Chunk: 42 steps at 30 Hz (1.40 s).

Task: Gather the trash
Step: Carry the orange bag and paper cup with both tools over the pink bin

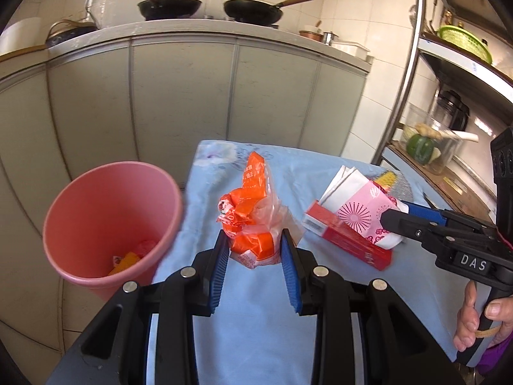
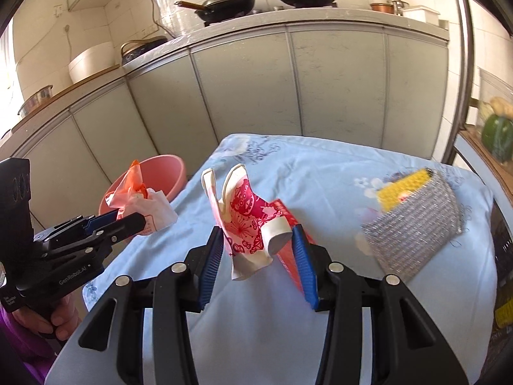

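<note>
pink bin (image 1: 96, 211) holds orange wrapper scraps (image 1: 128, 258).

Blue-clothed table (image 2: 320, 173), silver pouch (image 2: 416, 224) atop

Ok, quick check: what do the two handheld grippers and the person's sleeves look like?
Both are black pistol-grip tools with ribbed blue finger pads and silver pivot bolts. The right gripper reads "DAS"; the left gripper reads "GenRobot.AI". Each carries a black camera block. A purple sleeve shows.
</note>
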{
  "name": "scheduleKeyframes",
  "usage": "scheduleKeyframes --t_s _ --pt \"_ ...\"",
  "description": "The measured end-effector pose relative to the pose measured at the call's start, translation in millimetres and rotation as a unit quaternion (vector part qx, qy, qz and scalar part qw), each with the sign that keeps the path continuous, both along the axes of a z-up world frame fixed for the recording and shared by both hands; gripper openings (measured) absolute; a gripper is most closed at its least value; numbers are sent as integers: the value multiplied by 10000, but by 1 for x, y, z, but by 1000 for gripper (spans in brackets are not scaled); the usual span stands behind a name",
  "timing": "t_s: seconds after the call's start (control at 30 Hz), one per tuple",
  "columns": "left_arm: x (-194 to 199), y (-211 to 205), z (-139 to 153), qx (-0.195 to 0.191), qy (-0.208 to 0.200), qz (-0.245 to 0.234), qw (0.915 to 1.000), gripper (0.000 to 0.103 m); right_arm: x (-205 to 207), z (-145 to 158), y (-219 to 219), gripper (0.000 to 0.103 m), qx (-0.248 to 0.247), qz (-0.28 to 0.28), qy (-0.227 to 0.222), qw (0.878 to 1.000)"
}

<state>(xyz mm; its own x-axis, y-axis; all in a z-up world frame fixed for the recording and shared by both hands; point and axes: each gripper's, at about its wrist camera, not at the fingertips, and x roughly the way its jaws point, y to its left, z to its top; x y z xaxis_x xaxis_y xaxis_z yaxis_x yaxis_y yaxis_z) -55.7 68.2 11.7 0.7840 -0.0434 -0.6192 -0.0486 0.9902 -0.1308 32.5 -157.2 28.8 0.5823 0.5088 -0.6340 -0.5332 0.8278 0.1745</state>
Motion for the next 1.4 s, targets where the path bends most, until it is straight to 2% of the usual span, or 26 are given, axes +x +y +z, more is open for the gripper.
scheduleKeyframes --t_s 0.23,0.6,1.0,1.4 --pt "0 39 -1 0 35 627 9980 32 5 1 45 45 -26 362 34 9993" --pt "0 95 -9 14 67 1413 9899 32 13 4 120 45 -140 882 24 9960" --pt "5 134 -22 229 126 1868 9821 32 26 -11 184 45 -430 1224 61 9915" --pt "14 163 -45 138 441 2145 9756 32 44 -37 221 45 -640 1265 343 9893"
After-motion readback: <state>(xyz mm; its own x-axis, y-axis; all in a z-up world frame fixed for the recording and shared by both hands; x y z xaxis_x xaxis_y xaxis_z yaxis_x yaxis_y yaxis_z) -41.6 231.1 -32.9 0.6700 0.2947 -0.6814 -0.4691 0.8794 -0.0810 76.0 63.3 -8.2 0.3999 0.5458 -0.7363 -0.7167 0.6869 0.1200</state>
